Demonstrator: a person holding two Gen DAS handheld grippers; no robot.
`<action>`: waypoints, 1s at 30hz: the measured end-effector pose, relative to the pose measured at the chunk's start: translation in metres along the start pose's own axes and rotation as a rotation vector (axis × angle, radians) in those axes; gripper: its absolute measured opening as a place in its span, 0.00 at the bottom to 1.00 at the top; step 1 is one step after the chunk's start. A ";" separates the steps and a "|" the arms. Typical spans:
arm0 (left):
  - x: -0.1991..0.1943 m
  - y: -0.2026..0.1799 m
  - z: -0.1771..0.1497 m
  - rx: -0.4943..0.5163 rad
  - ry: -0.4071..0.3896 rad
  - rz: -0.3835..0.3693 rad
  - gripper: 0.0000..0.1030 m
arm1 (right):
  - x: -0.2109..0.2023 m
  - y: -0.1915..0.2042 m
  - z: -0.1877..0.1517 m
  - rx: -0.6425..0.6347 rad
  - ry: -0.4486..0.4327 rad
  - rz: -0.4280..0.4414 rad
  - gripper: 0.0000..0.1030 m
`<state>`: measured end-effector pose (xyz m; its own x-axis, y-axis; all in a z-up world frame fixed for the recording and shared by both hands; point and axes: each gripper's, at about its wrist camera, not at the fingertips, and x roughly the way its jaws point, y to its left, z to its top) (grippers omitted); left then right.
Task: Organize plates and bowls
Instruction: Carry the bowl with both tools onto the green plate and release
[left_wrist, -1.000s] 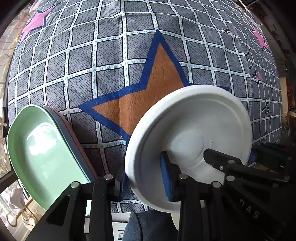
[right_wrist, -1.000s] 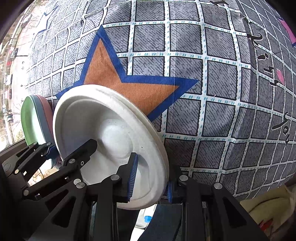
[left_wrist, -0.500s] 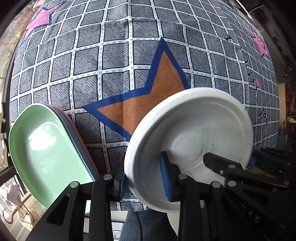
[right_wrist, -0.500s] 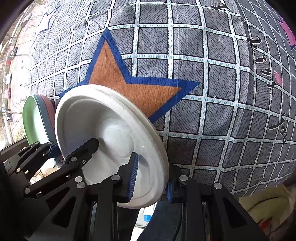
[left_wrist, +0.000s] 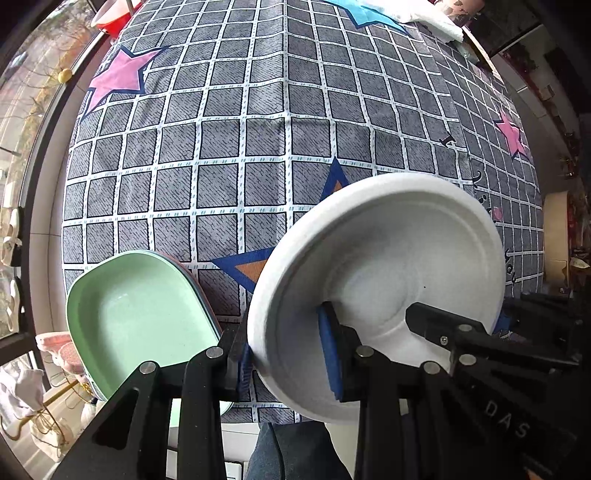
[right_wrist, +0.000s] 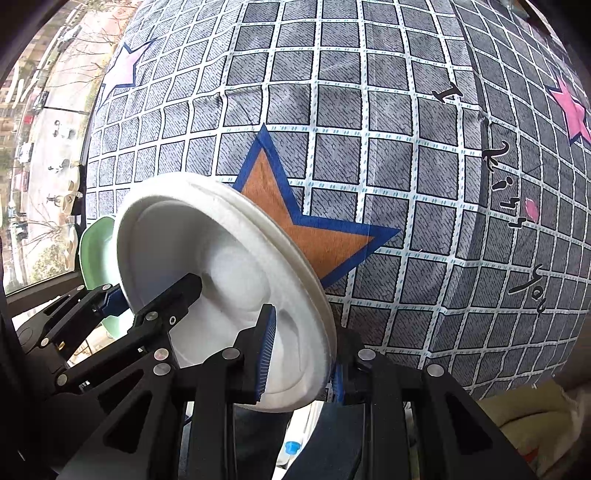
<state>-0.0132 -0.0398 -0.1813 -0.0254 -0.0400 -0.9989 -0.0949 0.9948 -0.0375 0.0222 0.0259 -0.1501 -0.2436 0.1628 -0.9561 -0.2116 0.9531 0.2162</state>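
Left gripper (left_wrist: 288, 363) and right gripper (right_wrist: 301, 356) each clamped opposite rims of a round white paper plate (left_wrist: 384, 291), held above the star-patterned checked tabletop (left_wrist: 258, 147) — beside the stacked mint-green oval dishes (left_wrist: 140, 317). An even two-sided hold should prevent buckling. "DAS" showed on one gripper — cloth lettering unreadable.

a table covered by a grey checked cloth (left_wrist: 258, 147) with pink, blue and orange stars carries a stack of oval dishes (left_wrist: 140, 321), mint green on top, at its near left edge.
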 end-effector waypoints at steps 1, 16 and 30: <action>-0.005 0.003 0.001 -0.006 -0.008 0.002 0.33 | -0.004 0.002 0.001 -0.006 -0.005 0.000 0.28; -0.048 0.100 -0.041 -0.217 -0.080 0.061 0.33 | -0.015 0.076 0.001 -0.207 -0.016 0.015 0.28; -0.034 0.161 -0.063 -0.366 -0.027 0.101 0.33 | 0.024 0.137 -0.006 -0.328 0.076 0.043 0.28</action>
<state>-0.0904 0.1162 -0.1512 -0.0273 0.0637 -0.9976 -0.4424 0.8942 0.0692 -0.0187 0.1589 -0.1417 -0.3268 0.1700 -0.9297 -0.4895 0.8110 0.3204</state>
